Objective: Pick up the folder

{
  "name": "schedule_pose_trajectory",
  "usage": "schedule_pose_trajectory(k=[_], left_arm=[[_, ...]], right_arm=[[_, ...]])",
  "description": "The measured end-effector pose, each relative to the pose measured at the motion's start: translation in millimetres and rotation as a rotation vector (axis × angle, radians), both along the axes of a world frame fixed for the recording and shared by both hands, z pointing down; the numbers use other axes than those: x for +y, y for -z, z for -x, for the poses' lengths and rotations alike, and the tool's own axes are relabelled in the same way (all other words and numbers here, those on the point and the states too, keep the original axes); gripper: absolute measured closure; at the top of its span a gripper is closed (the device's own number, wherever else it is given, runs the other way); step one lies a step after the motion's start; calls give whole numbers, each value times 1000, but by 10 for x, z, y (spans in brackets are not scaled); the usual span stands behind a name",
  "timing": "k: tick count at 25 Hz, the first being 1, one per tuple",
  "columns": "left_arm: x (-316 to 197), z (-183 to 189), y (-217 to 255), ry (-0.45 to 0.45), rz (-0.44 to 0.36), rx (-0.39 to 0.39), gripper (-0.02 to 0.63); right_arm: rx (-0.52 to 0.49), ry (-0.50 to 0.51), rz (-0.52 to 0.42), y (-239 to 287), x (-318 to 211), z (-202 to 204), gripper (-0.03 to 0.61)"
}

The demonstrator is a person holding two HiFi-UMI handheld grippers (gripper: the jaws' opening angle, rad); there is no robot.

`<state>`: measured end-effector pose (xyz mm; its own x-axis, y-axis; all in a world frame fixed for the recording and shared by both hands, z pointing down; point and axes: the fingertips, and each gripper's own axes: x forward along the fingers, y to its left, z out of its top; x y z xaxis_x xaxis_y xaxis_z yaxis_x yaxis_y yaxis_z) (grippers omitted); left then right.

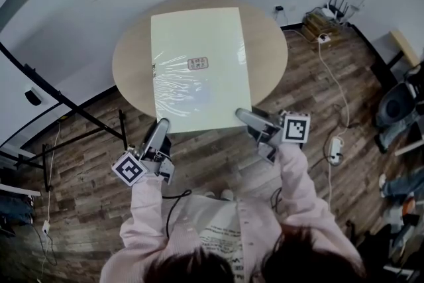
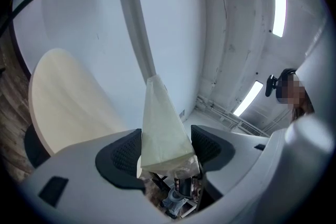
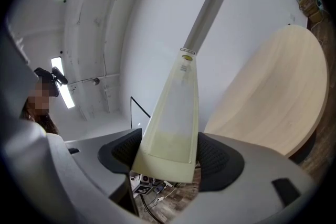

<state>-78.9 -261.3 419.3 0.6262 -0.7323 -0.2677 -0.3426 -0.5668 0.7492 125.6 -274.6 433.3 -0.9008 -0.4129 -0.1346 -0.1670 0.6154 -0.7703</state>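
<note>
A pale yellow-green plastic folder [image 1: 199, 63] with a small label spreads over the round wooden table [image 1: 265, 43]. Its near edge overhangs the table's front rim. My left gripper [image 1: 161, 124] is shut on its near left corner and my right gripper [image 1: 242, 114] on its near right corner. In the left gripper view the folder [image 2: 160, 128] runs edge-on from between the pads of the left gripper [image 2: 165, 152], apart from the tabletop [image 2: 63, 97]. The right gripper view shows the same: the folder [image 3: 176, 118] clamped in the right gripper [image 3: 168, 157], with the table [image 3: 273, 97] off to the right.
Wood-plank floor surrounds the table. A black metal stand [image 1: 66, 109] reaches in from the left. A white cable and power strip [image 1: 334, 146] lie on the floor at right, with a router [image 1: 338, 8] by the wall and a chair [image 1: 397, 103] at far right.
</note>
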Motion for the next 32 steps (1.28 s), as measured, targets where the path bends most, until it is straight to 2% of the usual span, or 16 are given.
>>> schedule_pose_trajectory(k=[6,14,32], left_arm=[[97,-8,132,5,-34,-6,305],[227,-20,296,0,-79,-11,304],[255,-33,369,5,-107,-26,304]], right_arm=[[-16,8,-48,167,99,8,247],[-11,9,-59,283,217,-9,245],[1,7,-86,320,240,-28,255]])
